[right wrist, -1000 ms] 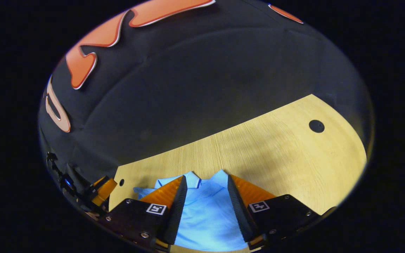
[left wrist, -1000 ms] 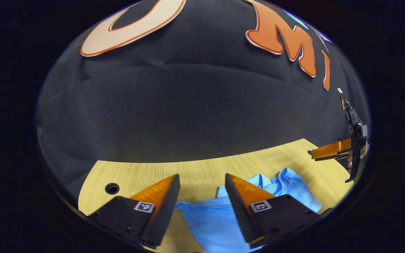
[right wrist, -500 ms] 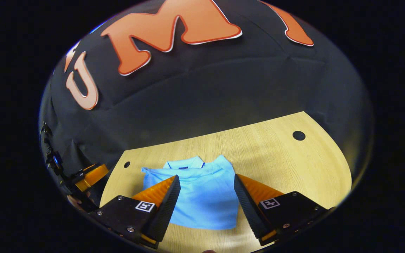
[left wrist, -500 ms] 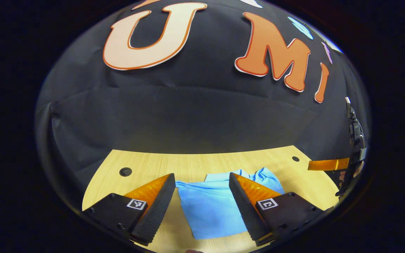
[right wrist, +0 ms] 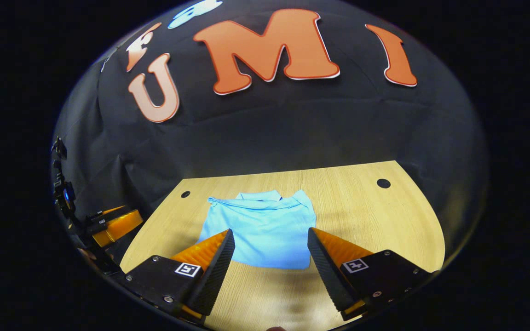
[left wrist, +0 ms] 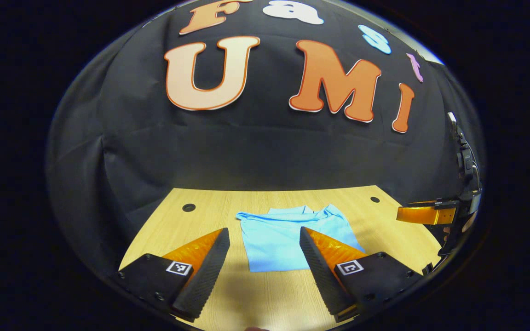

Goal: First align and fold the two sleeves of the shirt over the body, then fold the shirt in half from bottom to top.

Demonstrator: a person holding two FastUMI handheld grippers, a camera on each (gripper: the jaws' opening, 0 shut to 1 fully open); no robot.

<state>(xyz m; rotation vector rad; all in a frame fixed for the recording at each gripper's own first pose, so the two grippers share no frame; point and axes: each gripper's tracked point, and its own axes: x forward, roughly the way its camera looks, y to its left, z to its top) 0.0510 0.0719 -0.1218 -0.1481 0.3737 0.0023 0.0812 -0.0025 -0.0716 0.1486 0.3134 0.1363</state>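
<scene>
- The wooden table [left wrist: 210,216] runs to the black booth wall, with small round holes [right wrist: 383,183] near its far corners
- The light blue shirt [right wrist: 260,232] lies folded into a compact rectangle at the table's middle, collar at the far edge
- The left gripper [left wrist: 263,255] hovers over the table's near side, jaws wide, gripping nothing
- The right gripper [right wrist: 269,257] hovers likewise, jaws wide, clear of the shirt

The left claw [left wrist: 264,248] hangs at the bottom of the frame, its 2 fingers spread wide and gripping nothing. Beyond them, at lower centre, a folded blue shirt [left wrist: 288,236] lies flat on the wooden desk [left wrist: 210,216]. The right claw [left wrist: 423,214] shows at the right edge
</scene>
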